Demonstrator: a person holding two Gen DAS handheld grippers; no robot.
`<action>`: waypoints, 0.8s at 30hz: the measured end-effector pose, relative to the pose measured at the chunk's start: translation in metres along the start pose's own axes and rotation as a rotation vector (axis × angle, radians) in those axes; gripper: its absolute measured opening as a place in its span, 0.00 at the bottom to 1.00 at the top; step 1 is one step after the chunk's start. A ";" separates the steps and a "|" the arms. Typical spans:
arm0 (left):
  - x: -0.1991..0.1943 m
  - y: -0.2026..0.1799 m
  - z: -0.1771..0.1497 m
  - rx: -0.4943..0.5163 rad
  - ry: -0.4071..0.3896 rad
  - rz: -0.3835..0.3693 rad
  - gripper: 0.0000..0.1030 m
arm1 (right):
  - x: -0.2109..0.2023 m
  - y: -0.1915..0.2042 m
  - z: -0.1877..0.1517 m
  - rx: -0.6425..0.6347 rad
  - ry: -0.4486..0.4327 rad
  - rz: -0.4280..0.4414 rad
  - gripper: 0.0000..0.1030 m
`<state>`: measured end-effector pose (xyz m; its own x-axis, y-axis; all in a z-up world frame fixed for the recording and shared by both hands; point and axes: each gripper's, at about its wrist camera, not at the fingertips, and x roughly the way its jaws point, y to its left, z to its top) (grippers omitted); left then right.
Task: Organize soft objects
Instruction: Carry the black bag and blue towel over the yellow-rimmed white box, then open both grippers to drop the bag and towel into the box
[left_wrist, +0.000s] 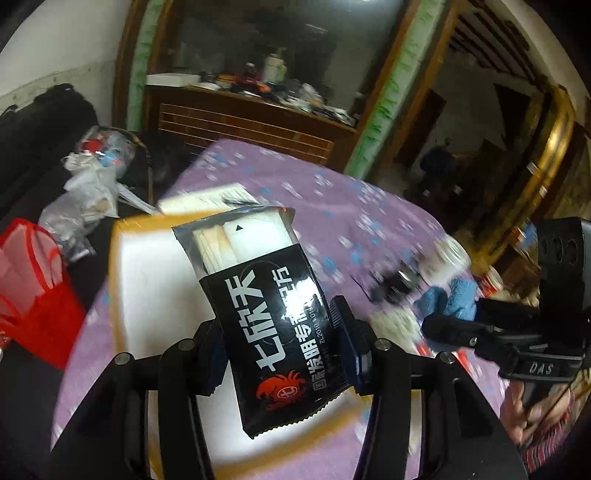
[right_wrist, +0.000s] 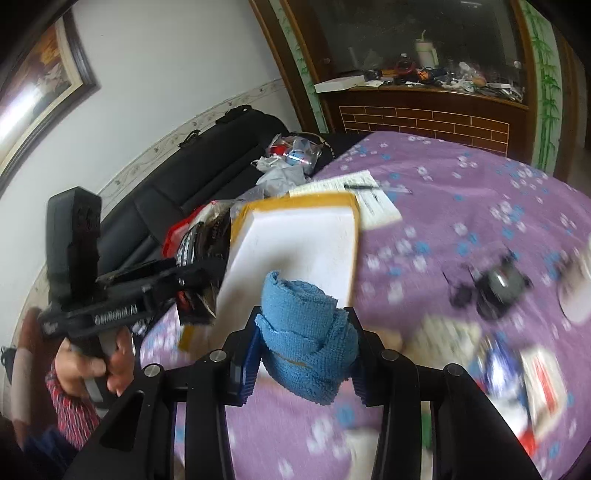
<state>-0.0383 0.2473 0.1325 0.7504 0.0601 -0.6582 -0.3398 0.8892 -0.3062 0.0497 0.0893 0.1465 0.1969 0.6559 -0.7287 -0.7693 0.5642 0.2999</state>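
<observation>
My left gripper is shut on a black packet with white lettering, a red crab logo and white pads behind its clear top. The packet hangs tilted above a white box with an orange rim. My right gripper is shut on a rolled blue towel, held above the purple flowered tablecloth near the front edge of the box. The left wrist view shows the right gripper with the towel at the right. In the right wrist view the left gripper carries the packet at the left.
A printed paper sheet lies behind the box. On the cloth are a small black object, a white jar and blurred packets. A red bag and plastic bags lie on the black sofa. A cluttered wooden cabinet stands behind.
</observation>
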 end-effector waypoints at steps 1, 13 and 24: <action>0.011 0.007 0.007 -0.005 0.016 0.002 0.47 | 0.011 -0.001 0.011 0.010 0.000 0.000 0.40; 0.113 0.060 0.005 -0.067 0.150 0.058 0.48 | 0.163 -0.037 0.083 0.144 0.097 -0.012 0.41; 0.135 0.058 -0.003 -0.049 0.183 0.071 0.49 | 0.213 -0.039 0.086 0.124 0.123 -0.049 0.44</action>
<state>0.0421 0.3059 0.0239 0.6092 0.0348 -0.7922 -0.4188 0.8625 -0.2841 0.1738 0.2496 0.0322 0.1504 0.5643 -0.8118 -0.6781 0.6564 0.3307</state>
